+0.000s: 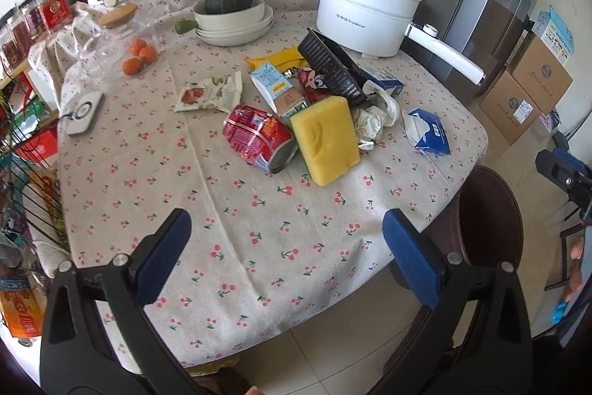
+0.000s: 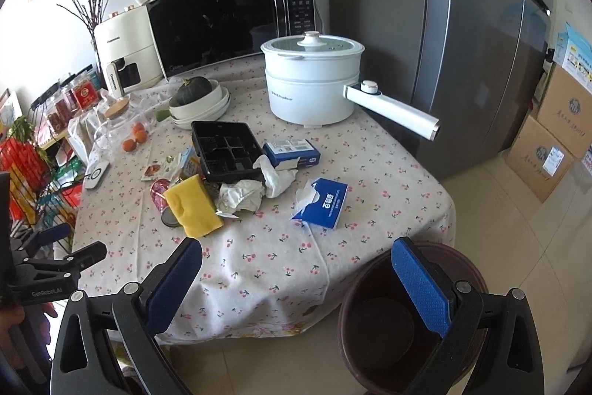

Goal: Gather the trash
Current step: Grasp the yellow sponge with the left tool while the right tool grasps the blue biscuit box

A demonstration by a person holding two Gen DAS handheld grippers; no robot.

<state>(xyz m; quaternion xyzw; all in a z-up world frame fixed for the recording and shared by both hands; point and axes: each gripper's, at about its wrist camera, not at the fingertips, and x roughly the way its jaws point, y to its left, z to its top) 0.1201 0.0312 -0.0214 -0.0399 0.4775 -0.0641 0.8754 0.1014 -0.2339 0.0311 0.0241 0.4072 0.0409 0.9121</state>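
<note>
A trash heap lies mid-table: a crushed red can [image 1: 257, 141], a yellow sponge [image 1: 325, 139] [image 2: 194, 204], a black plastic tray [image 1: 331, 65] [image 2: 227, 150], crumpled paper [image 1: 373, 115] [image 2: 255, 187], a milk carton [image 1: 275, 87], a snack wrapper [image 1: 209, 91] and a blue tissue pack [image 1: 429, 132] [image 2: 322, 202]. A brown bin [image 2: 403, 317] [image 1: 488, 221] stands on the floor at the table's near right corner. My left gripper [image 1: 286, 221] hangs open over the table's near edge. My right gripper [image 2: 298, 254] is open too, between table edge and bin. Nothing is held.
At the back stand a white electric pot [image 2: 312, 84], stacked bowls with a squash [image 2: 199, 102], a microwave [image 2: 229, 21] and an air fryer [image 2: 124, 50]. Oranges [image 1: 138, 56] lie at the left. A fridge [image 2: 473, 24] and cardboard boxes [image 2: 555, 136] fill the right.
</note>
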